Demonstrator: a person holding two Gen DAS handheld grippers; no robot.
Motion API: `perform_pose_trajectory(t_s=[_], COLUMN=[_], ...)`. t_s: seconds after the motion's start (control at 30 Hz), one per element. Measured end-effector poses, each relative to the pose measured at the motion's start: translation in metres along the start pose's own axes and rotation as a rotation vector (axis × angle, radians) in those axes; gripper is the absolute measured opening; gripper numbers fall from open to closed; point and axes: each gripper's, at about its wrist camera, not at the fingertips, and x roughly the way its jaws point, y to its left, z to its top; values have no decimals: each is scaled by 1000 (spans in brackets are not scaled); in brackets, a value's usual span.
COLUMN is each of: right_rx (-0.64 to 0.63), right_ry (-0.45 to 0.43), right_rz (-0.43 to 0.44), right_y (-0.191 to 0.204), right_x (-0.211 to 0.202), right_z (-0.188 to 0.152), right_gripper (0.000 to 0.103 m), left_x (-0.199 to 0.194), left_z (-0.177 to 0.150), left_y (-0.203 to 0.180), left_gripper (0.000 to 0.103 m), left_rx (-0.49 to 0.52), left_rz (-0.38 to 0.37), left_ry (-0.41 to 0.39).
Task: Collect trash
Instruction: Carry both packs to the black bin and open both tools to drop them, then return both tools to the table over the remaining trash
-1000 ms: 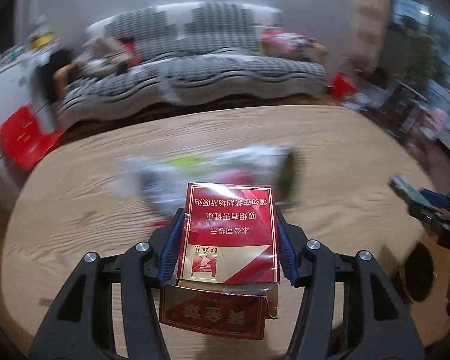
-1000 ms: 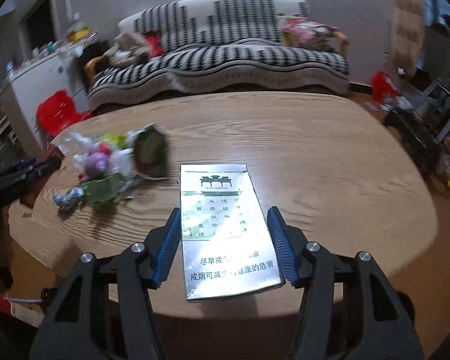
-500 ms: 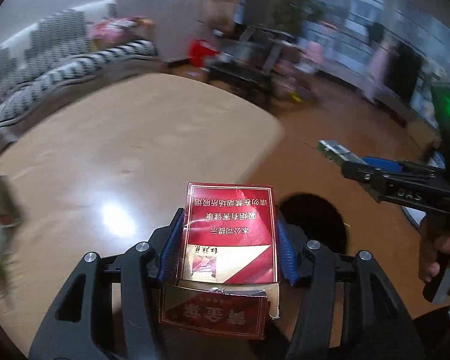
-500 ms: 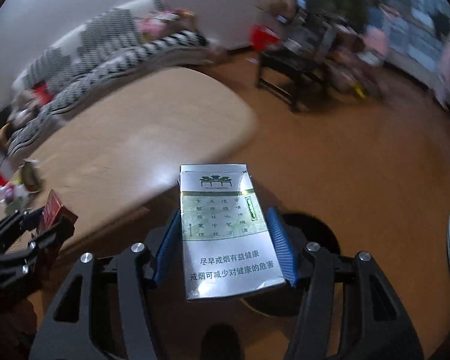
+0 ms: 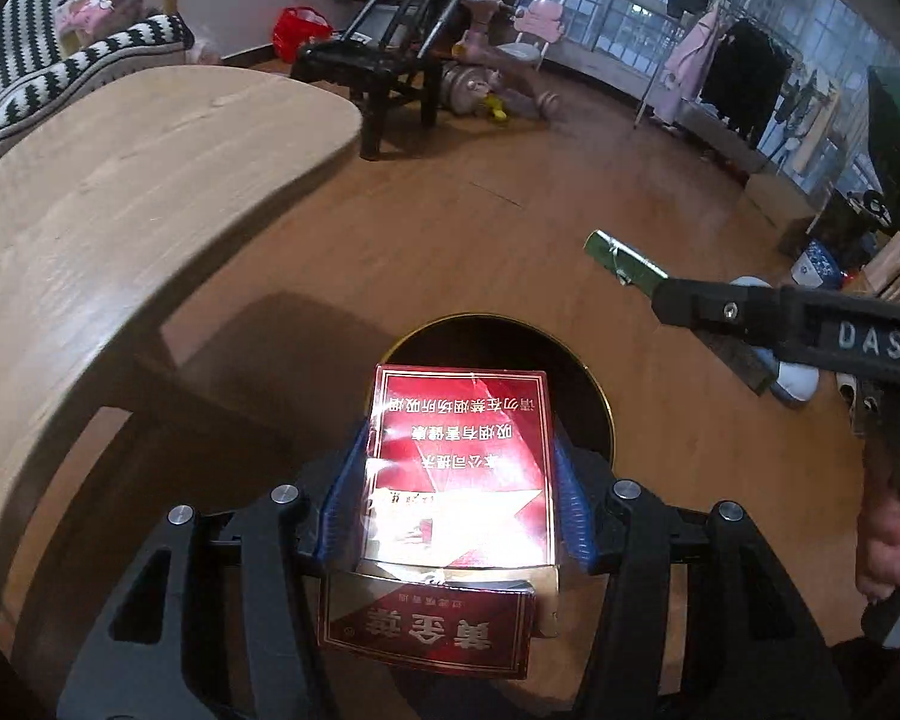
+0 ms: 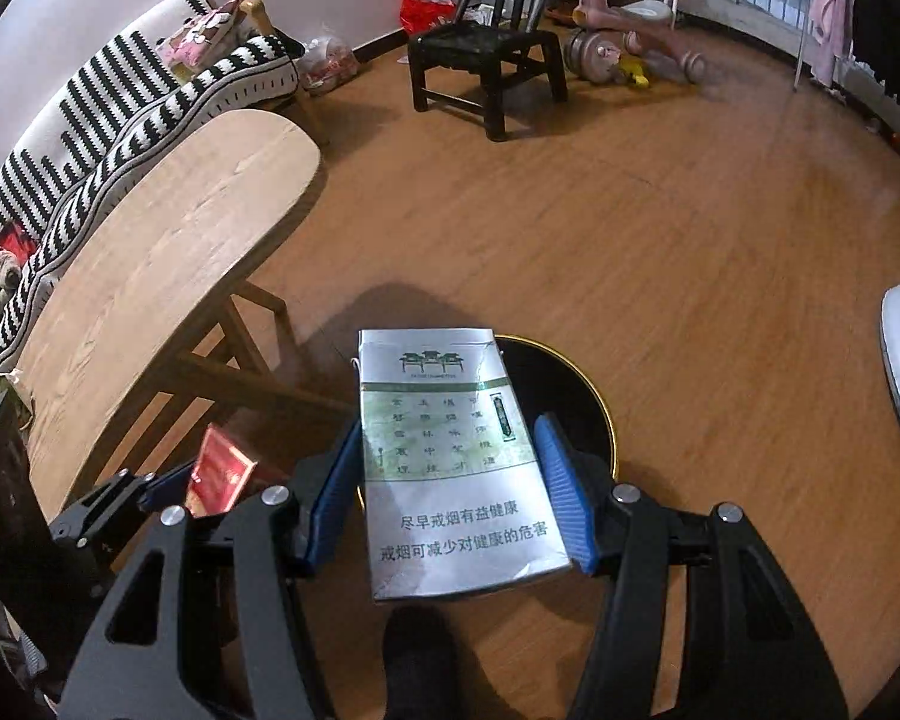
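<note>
Both grippers, left (image 5: 459, 504) clamping red pack (image 5: 459, 468), right (image 6: 447, 486) clamping green pack (image 6: 456, 462), now seemingly overhang black bin (image 6: 576, 402).

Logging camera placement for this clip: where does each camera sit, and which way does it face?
Left wrist: on the left gripper, looking down past its red cigarette pack at the round black gold-rimmed bin; the right gripper and hand show.
Right wrist: on the right gripper, over its silver-green cigarette pack; the left gripper shows.
Shared: bin, light wooden table, black wooden chair.
</note>
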Motion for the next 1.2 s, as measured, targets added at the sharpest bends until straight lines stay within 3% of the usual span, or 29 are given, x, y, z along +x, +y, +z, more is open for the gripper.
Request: perform_pose_trajectory(t_s=[0.23, 0.3, 0.37, 0.53, 0.67, 0.83, 0.9, 1.2], right_rx=[24, 32, 38, 33, 13, -94, -165, -399], right_ry=[16, 24, 19, 8, -23, -87, -119, -175], right_rz=[-23, -35, -41, -58, -54, 10, 49, 330], right_y=[0, -1, -2, 2, 16, 82, 126, 327], right_x=[16, 19, 19, 16, 8, -8, -16, -39], right_z=[11, 14, 14, 16, 21, 26, 25, -8], right_gripper=[59, 74, 80, 84, 85, 88, 88, 92], left_x=[26, 34, 38, 42, 21, -44, -72, -237], left_z=[6, 10, 11, 14, 14, 6, -1, -82], left_y=[-16, -19, -20, -14, -2, 35, 57, 187], left_gripper=[55, 63, 81, 83, 89, 92, 94, 96], left_rx=[1, 9, 14, 3, -30, -54, -79, -196], left_rz=[-10, -5, 7, 8, 16, 97, 144, 479], left_ry=[15, 15, 3, 4, -19, -96, -124, -228])
